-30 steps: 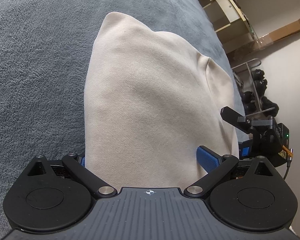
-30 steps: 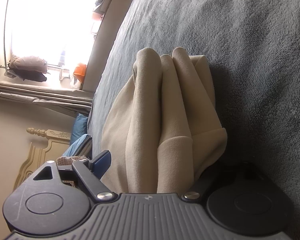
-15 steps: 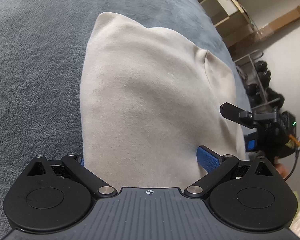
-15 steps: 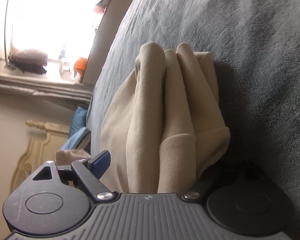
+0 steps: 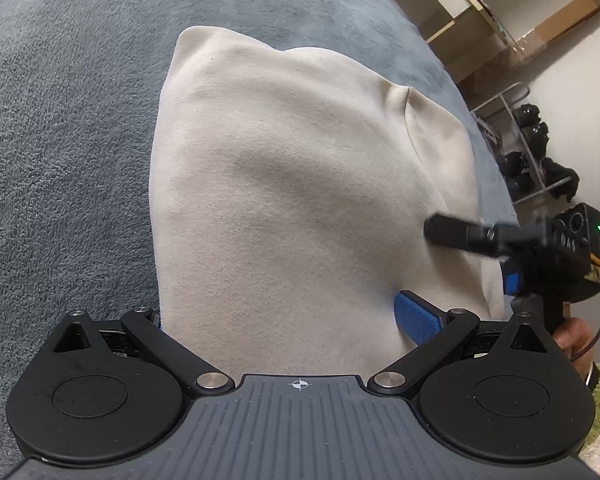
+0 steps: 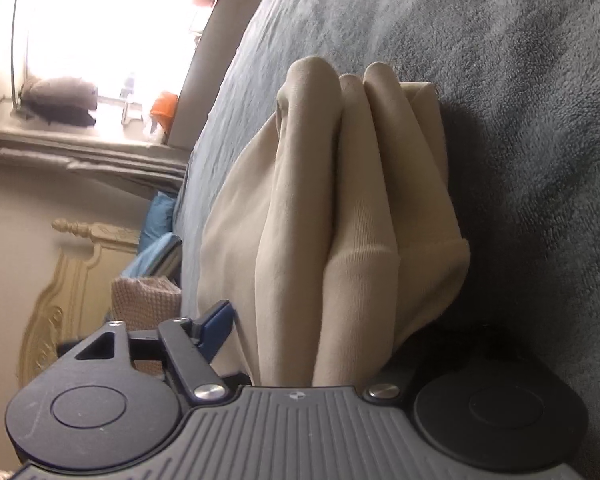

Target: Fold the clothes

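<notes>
Beige garment (image 5: 300,184) sits folded on the grey blanket (image 5: 60,140), layers stacked; from the right wrist view the fold edges (image 6: 352,208) bunch up in rounded ridges with a cuff-like hem nearest the camera. Left gripper (image 5: 284,320): jaws wide apart, straddling the near edge of the garment, blue pad (image 5: 416,318) lying against the cloth on one side, the other finger mostly hidden under it; can't confirm any real squeeze. Right gripper (image 6: 320,344): jaws closing, fold stack between them, blue pad (image 6: 216,328) just beside the cloth, far finger hidden behind the stack, so contact unclear. Left wrist view also shows the right gripper at the garment's far side, hand (image 5: 576,340) on its handle.
</notes>
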Tool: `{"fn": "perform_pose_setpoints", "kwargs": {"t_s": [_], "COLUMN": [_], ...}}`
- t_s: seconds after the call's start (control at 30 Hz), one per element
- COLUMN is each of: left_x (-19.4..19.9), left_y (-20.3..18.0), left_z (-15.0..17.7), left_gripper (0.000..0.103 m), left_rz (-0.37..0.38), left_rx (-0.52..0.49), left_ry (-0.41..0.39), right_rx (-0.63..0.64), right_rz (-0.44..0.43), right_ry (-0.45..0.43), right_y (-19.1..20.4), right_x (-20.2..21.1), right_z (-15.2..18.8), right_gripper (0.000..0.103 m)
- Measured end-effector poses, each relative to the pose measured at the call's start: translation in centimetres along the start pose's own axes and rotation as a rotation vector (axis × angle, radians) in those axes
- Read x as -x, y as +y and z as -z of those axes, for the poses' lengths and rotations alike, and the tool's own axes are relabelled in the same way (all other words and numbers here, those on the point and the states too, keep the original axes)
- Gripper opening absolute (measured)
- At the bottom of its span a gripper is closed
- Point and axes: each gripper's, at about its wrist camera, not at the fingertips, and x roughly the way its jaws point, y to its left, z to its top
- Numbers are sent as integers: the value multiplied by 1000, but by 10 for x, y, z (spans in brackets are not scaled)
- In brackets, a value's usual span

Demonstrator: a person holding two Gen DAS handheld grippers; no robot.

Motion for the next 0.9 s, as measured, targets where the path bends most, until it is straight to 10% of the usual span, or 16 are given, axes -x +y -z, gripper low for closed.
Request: {"fn": "perform_pose_setpoints", "kwargs": {"t_s": [0.9], "left_x": [0], "left_y": [-7], "left_z": [5], "left_gripper": [96], "left_rz": [-54], "left_rx": [-85], "left_ry": [-17], "right_rx": [57], "right_rz": [56], "right_ry": [-28], "right_y": [12], "right_x": [2], "right_z": [10], "right_gripper": [47]}}
